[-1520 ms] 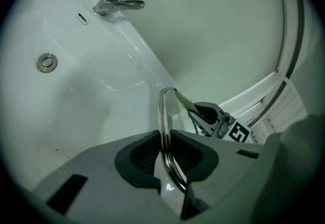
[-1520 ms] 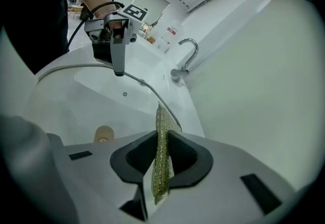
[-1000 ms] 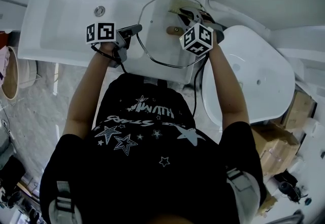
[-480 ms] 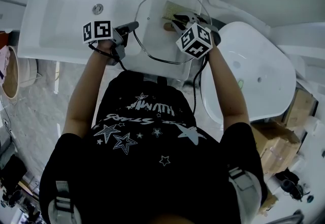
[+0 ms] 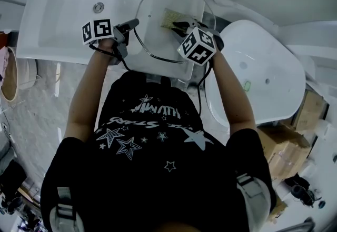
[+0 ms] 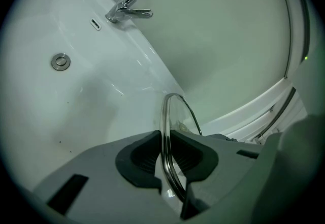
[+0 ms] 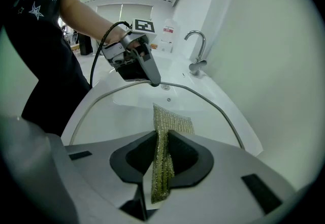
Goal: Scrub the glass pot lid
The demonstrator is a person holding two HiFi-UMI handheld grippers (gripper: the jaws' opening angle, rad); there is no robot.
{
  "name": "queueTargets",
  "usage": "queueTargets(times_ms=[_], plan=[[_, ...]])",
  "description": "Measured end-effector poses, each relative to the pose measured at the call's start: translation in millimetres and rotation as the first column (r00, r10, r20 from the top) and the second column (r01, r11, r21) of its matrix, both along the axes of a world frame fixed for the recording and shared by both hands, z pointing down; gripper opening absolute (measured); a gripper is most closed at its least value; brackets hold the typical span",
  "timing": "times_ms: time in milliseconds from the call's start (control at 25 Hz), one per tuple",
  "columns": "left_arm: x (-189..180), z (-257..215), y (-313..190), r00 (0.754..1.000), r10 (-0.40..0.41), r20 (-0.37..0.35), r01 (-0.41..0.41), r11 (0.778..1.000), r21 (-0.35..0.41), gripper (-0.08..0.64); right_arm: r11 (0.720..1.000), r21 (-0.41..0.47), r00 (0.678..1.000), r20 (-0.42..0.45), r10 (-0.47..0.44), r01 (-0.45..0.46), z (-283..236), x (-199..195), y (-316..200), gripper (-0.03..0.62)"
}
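**Position.** The glass pot lid is held tilted over the white sink.

**Grip state.**
- The left gripper has its fingers clamped on the lid's metal rim, which sits edge-on between them.
- The right gripper has its fingers closed on a green-gold scouring pad. The pad's free end lies against the glass.

**Handling.** The lid is probably stiff, fairly heavy, breakable, and slippery once wet.
- Hold it by the metal rim, as here, with a firm grip.
- The pad is soft and light, so press it flat with moderate force.
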State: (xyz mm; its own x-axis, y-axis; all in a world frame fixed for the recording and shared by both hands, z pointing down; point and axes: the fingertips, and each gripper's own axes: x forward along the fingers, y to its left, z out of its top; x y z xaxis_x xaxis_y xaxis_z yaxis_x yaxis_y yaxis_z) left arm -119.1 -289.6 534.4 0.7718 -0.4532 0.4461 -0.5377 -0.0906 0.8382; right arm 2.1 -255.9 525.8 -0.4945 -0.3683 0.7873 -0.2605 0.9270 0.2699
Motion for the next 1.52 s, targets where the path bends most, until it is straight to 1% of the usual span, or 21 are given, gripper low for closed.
queueTargets(times_ms=[240,400,600,1040,1240,1520], plan=[[-4,1,-3,0.999,-0.036,0.034,0.036,0.999,0.008,0.067,0.999,-0.052,1.0,0.026,-0.006,0.008,0,-5,16,0.071],[-8,3,-3,0.997,-0.054,0.051,0.054,0.999,0.007,0.067,0.998,-0.068,0.999,0.038,-0.01,0.012,0,-8,25,0.071],[-10,4,-2,0.996,-0.079,0.045,0.079,0.997,0.0,0.067,0.994,-0.099,0.998,0.056,-0.039,0.045,0,-12,44,0.072],[-12,3,-2,0.992,-0.111,0.059,0.111,0.994,0.008,0.067,0.98,-0.165,0.99,0.101,-0.095,0.11,-2,-18,81,0.075],[-12,4,-2,0.99,-0.123,0.067,0.122,0.992,0.011,0.067,0.971,-0.2,0.986,0.123,-0.11,0.133,-4,-18,90,0.075],[-12,5,-3,0.988,-0.142,0.068,0.141,0.99,0.011,0.067,0.945,-0.274,0.977,0.166,-0.135,0.177,-9,-16,111,0.077]])
